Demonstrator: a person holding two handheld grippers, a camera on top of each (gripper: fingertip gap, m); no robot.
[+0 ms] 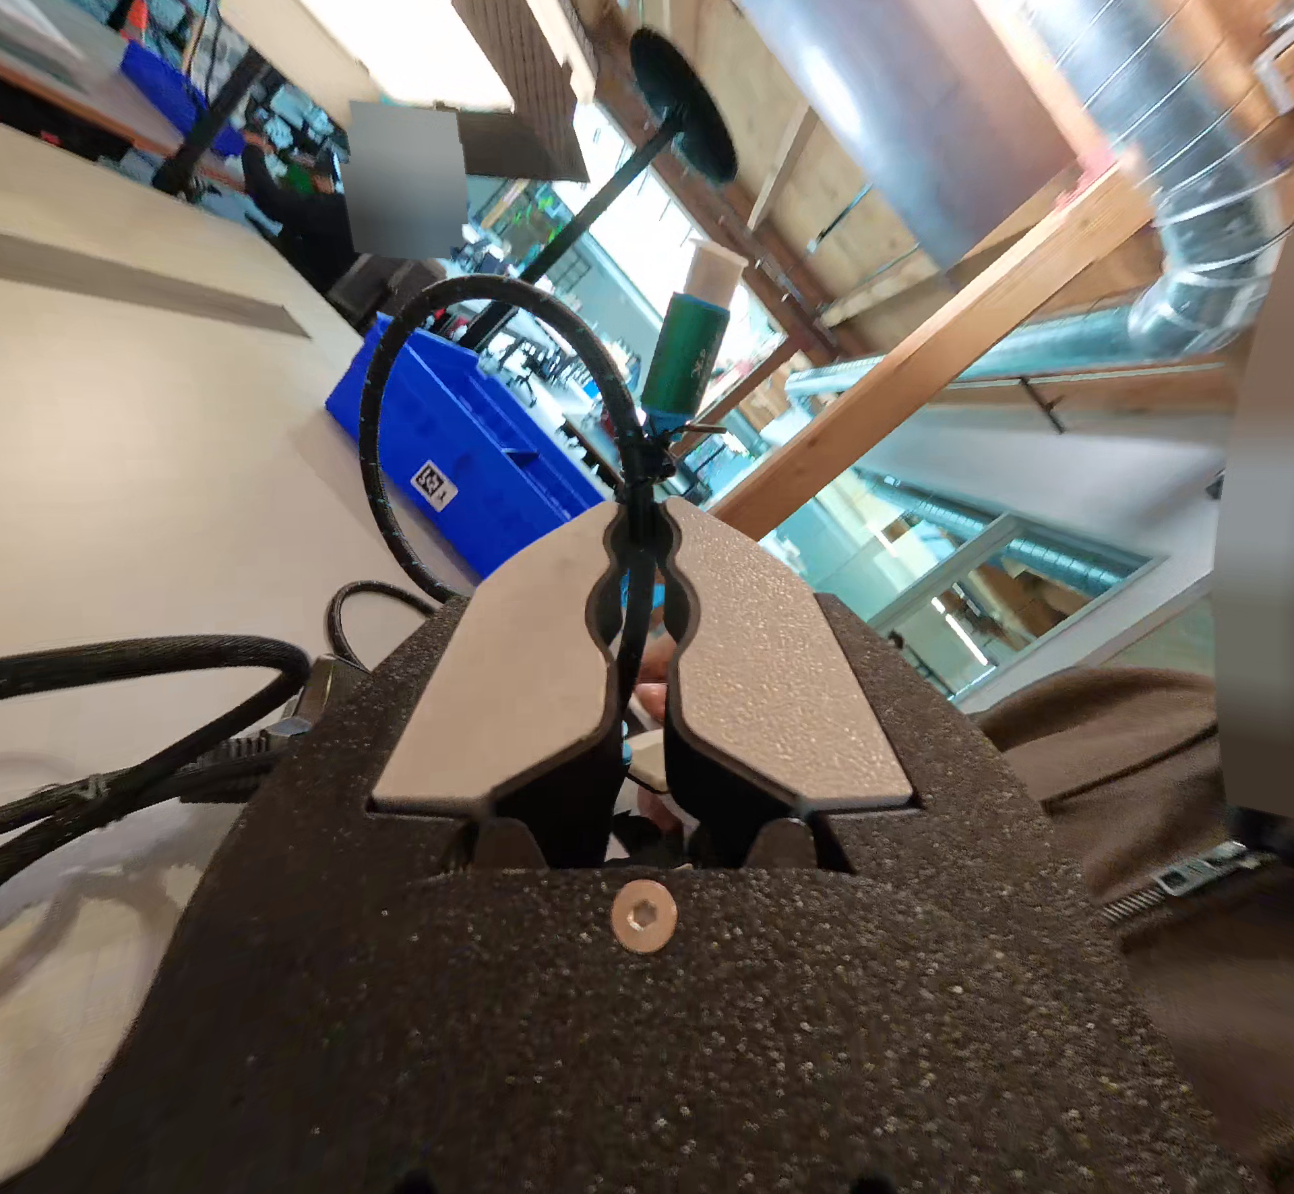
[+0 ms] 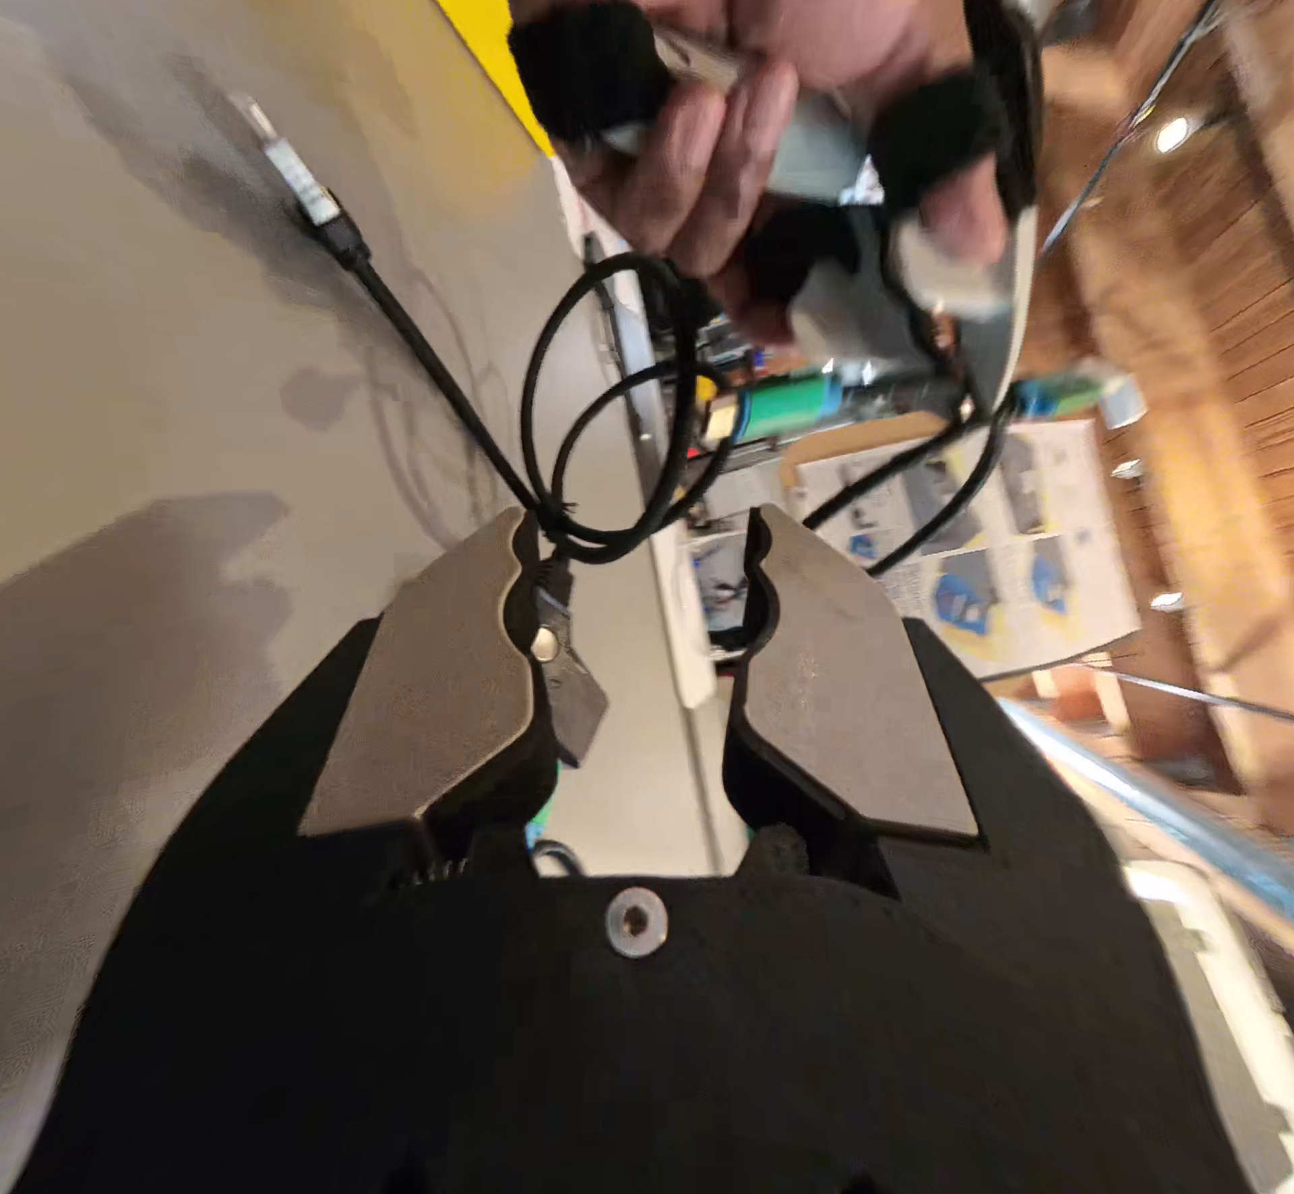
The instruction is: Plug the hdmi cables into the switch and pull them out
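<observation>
Left wrist view: left tongs (image 1: pixel 641 523) are clenching a black cable (image 1: pixel 371 432) just below its tie, so the loop is standing up ahead of the tips.

Both pads are pressing the doubled cable, which is arcing left and back down toward the blue bin (image 1: pixel 476 453) on the pale bench (image 1: pixel 140 425); a grip so close to the tie probably keeps the coil from springing apart. In the right wrist view, the right tongs (image 2: pixel 637 530) are spread wide and grasping nothing: the cable's plug (image 2: pixel 560 607) is lying against the left finger (image 2: pixel 448 656) only, well clear of the other finger. The tied coil is hanging just beyond those tips, above the bench, and a second plug end (image 2: pixel 308 194) is trailing up-left of the coil. A hand (image 2: pixel 735 194), gripping the other tool, is hovering above the coil.
</observation>
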